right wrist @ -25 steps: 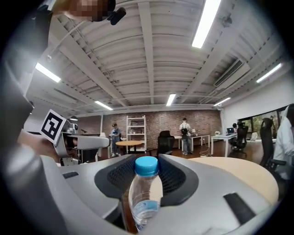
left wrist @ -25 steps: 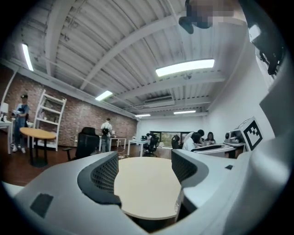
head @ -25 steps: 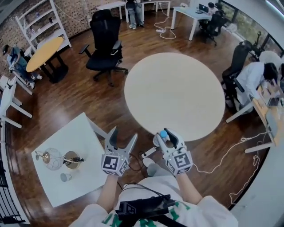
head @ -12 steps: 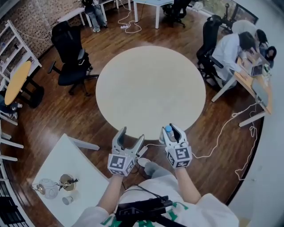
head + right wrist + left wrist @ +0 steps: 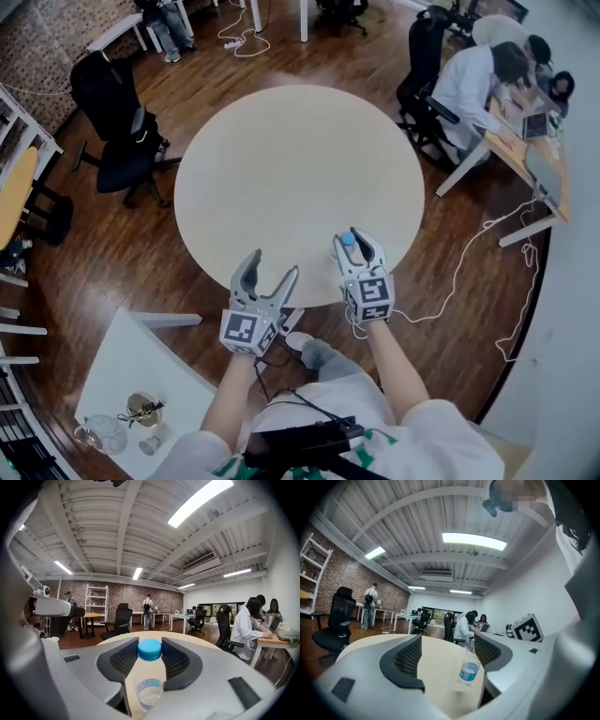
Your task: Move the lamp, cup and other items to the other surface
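Note:
A clear water bottle with a blue cap (image 5: 347, 240) is upright in my right gripper (image 5: 353, 242), which is shut on it over the near edge of the round beige table (image 5: 300, 159). The right gripper view has the cap (image 5: 150, 649) between the two pads. My left gripper (image 5: 272, 265) is open and empty, just left of the right one at the table's rim. In the left gripper view the bottle (image 5: 468, 671) shows beyond the open jaws. A glass-globe lamp (image 5: 103, 434), a brass item (image 5: 142, 410) and a small cup (image 5: 148, 444) stand on the white square table (image 5: 141, 361) at lower left.
A black office chair (image 5: 112, 103) stands left of the round table, another chair (image 5: 422, 66) at its far right. A seated person (image 5: 473, 75) works at a desk on the right. A white cable (image 5: 469, 272) trails over the wooden floor by the table.
The view has swung from the white table to the round table. Both grippers have moved forward to the round table's near edge, with the bottle still in the right one.

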The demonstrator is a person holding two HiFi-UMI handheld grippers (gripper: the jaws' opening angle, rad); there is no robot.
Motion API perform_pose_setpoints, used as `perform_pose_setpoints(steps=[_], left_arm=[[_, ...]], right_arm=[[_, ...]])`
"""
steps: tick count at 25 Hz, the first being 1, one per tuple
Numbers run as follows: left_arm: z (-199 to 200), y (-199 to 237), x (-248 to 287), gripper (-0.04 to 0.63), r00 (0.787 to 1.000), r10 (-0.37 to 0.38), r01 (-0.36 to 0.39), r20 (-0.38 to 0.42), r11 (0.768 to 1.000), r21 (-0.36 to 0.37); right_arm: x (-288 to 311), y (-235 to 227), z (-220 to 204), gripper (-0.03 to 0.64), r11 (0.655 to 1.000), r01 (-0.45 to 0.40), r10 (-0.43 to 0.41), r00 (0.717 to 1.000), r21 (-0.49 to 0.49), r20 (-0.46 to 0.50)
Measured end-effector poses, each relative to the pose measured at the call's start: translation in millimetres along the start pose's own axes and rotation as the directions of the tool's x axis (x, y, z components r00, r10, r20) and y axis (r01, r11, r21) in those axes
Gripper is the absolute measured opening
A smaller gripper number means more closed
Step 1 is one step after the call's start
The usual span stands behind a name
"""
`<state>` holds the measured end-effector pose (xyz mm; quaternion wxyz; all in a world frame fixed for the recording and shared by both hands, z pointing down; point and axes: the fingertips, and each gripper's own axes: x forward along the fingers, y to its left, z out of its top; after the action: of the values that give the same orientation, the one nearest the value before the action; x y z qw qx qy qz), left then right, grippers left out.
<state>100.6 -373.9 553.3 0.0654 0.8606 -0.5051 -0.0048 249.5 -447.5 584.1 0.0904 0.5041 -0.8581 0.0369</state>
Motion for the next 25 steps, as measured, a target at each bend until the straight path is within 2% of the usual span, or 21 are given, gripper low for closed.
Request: perform_pose_setpoints(steps=[6,9,12,15,20,22,25], left_arm=[[-12.1,8.4,33.8,0.342,0.999,-0.034,0.034,-0.031,0.999,0.02],[-12.4,4.8,41.9,0.342,0.998,-0.038,0.038,-0.043,0.999,-0.002],[-14.9,6.8,40.5,0.342,0.998,-0.027,0.026,-0.054,0.999,-0.019],[-18.9,20.5,29.5,0.342,0.998,-0.001,-0.001,-0.063,1.0,-0.018],[-22.1,46.8,4.6,0.342,0.996,0.064,-0.065,-0.055,0.998,-0.007],[-17.0,53.6,-6.4,0.342,0.995,0.087,-0.088,-0.05,0.996,-0.013],[-9.8,61.7,-22.9,0.342,0.991,0.128,-0.129,-0.032,0.992,-0.018]], right_arm=[[45.2,-25.7,-25.1,0.173,1.0,0.008,-0.008,0.999,0.013,-0.052],[58.6,-30.3,-47.9,0.173,0.999,0.005,0.0,0.995,0.047,-0.103],[65.6,-30.0,-51.2,0.175,0.999,-0.004,0.009,0.996,0.049,-0.087],[71.9,-30.5,-52.2,0.179,1.0,0.015,-0.012,0.996,0.025,-0.091],[57.6,-35.0,-45.6,0.243,0.995,0.095,-0.094,0.99,0.001,-0.107],[49.8,-34.4,-41.5,0.279,0.994,0.107,-0.107,0.99,-0.001,-0.096],[38.4,-28.3,-30.3,0.279,0.994,0.106,-0.105,0.992,-0.002,-0.071]])
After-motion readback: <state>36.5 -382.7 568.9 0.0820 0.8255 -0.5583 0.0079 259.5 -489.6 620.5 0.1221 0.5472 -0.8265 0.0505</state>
